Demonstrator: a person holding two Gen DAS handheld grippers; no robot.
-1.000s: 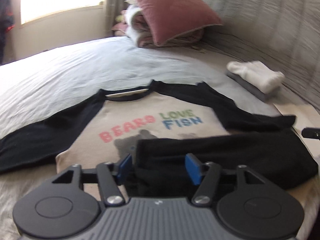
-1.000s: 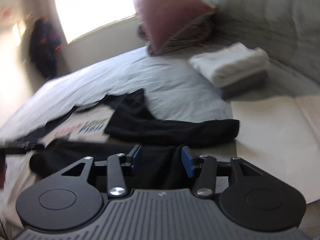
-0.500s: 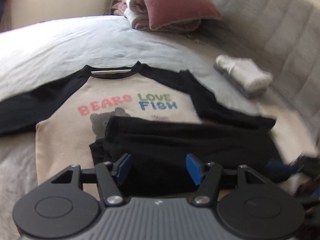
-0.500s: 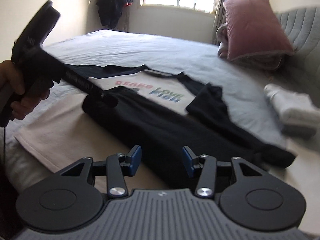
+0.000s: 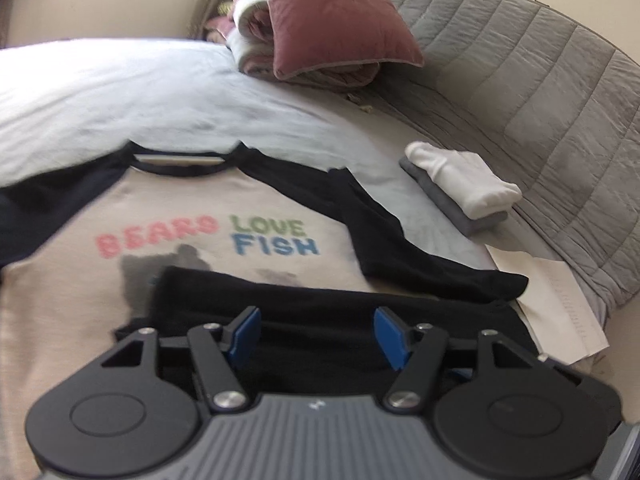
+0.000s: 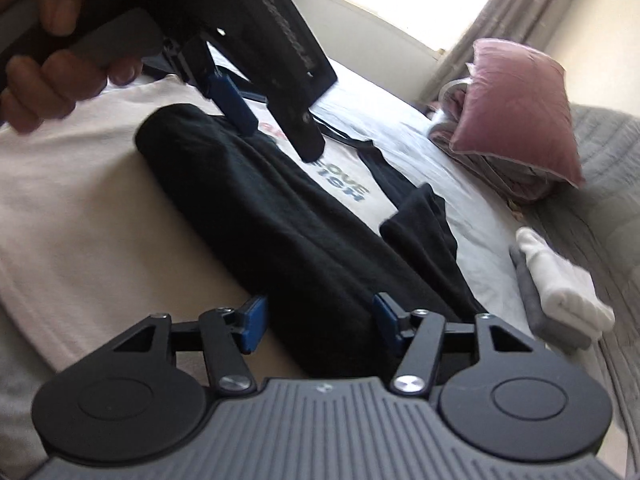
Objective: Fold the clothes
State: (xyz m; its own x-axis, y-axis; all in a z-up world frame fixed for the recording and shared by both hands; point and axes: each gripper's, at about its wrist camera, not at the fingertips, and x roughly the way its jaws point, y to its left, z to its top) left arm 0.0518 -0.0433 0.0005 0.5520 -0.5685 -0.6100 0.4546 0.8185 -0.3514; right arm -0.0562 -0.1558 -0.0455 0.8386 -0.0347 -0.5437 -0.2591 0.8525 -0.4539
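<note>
A cream shirt (image 5: pixel 72 320) with black sleeves and the print "BEARS LOVE FISH" lies face up on the bed. One black sleeve (image 5: pixel 320 296) is folded across its lower body. The other sleeve (image 5: pixel 400 252) lies bent at the right. My left gripper (image 5: pixel 316 324) hovers open over the folded sleeve, nothing pinched. In the right wrist view a hand holds that left gripper (image 6: pixel 280 140) above the far end of the folded sleeve (image 6: pixel 260 208). My right gripper (image 6: pixel 318 316) is at the near end. Its jaws are opening, with black fabric lying between the pads but not pressed.
A pink pillow (image 5: pixel 332 20) on rolled bedding sits at the head of the bed. A folded white and grey stack (image 5: pixel 464 184) lies beside the grey quilted headboard (image 5: pixel 540 100). A white sheet edge (image 5: pixel 552 300) shows at the right. Pale blue bedding (image 5: pixel 160 92) stretches beyond the collar.
My right gripper swung around and rolled, coming down low at the folded sleeve's near end, and its jaws widened. The left gripper shifted a little and tilted over the sleeve, still open.
</note>
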